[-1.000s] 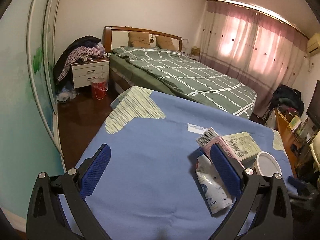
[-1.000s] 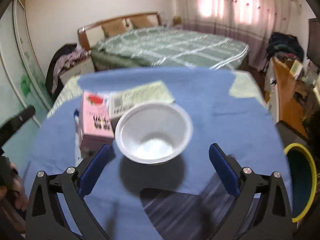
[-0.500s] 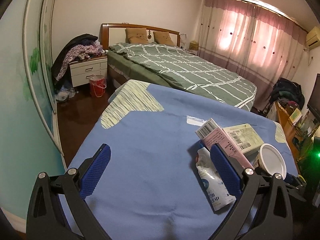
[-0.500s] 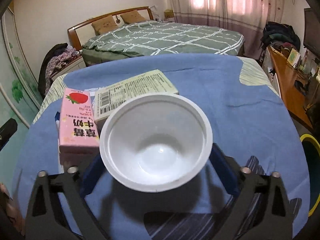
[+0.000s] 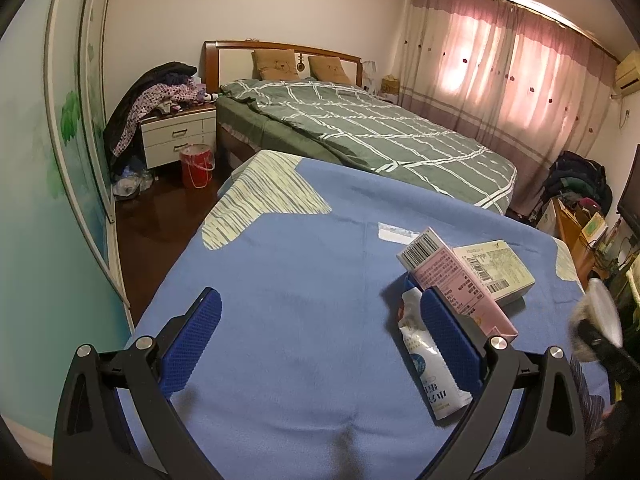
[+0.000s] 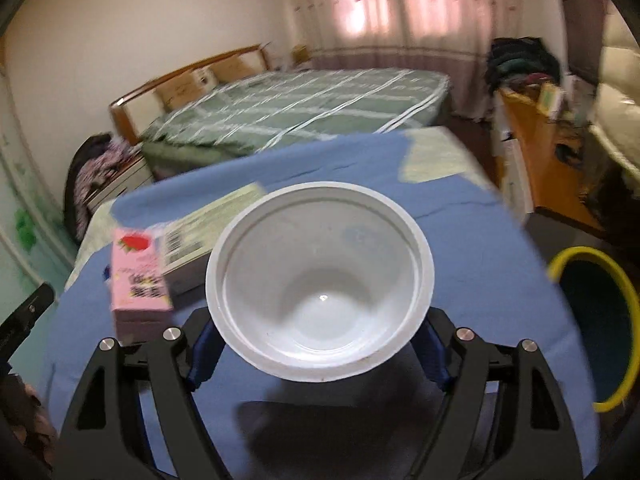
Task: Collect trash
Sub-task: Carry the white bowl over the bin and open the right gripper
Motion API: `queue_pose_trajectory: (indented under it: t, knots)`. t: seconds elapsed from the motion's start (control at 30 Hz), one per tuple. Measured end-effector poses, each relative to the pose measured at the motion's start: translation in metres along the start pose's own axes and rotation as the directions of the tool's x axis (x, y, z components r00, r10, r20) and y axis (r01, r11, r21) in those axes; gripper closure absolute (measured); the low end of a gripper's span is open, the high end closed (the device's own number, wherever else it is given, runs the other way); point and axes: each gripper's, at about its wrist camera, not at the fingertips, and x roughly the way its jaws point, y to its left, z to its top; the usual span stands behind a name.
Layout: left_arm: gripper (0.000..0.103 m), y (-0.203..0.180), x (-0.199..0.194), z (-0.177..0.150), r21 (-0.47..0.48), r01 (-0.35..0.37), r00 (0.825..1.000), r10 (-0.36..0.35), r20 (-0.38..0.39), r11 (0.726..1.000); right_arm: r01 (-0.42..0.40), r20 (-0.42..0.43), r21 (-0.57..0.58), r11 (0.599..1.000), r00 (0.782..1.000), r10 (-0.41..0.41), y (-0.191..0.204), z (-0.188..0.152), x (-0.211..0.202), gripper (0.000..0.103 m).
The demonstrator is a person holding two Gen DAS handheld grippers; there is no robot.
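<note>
Right wrist view: right gripper (image 6: 320, 354) clamped on a white plastic bowl (image 6: 320, 300), blue pads pressed against its sides, bowl held above the blue tablecloth (image 6: 472, 248), mouth facing the camera, inside looks empty. Only this view shows the bin (image 6: 600, 320), dark with a yellow rim, on the floor just off the table's right edge. Background motion-blurred.

Left wrist view: left gripper (image 5: 320, 340) with jaws wide apart, nothing between them, low over the cloth. Only here is a white squeeze pouch (image 5: 430, 364) seen, lying flat by the right finger, its top tucked under a pink carton (image 5: 452, 276). The carton leans on a pale flat box (image 5: 496, 266) with a barcode label. Bowl appears at the far right edge as a blur.

Both views carry the pink carton and pale box, side by side and touching, left of the held bowl in the right view.

Room: bed (image 5: 368, 136) with green checked cover beyond the table, pink curtains (image 5: 500, 80), nightstand (image 5: 176, 136) heaped with clothes, red bucket (image 5: 197, 165) on dark wood floor
</note>
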Motion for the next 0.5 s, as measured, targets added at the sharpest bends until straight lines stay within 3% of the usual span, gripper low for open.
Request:
queue_pose_trajectory:
  t: [0.2,0.33,0.5]
  knots:
    - [0.005,-0.005,0.0,-0.003,0.016,0.004,1.0,-0.004,0.002,1.0,0.186,0.08,0.079,0.979,0.978,-0.192,-0.069,0.004,-0.027,0.028]
    - [0.005,-0.007,-0.002,-0.005,0.027,0.01,1.0,-0.01,0.005,1.0,0.329,0.086,0.153,0.932,0.935,-0.345,-0.119,-0.003,-0.037,0.028]
    - [0.005,-0.013,-0.003,-0.007,0.045,0.023,1.0,-0.024,0.005,0.999,0.45,0.034,0.246,0.859,0.881,-0.471,-0.169,-0.015,-0.038,0.028]
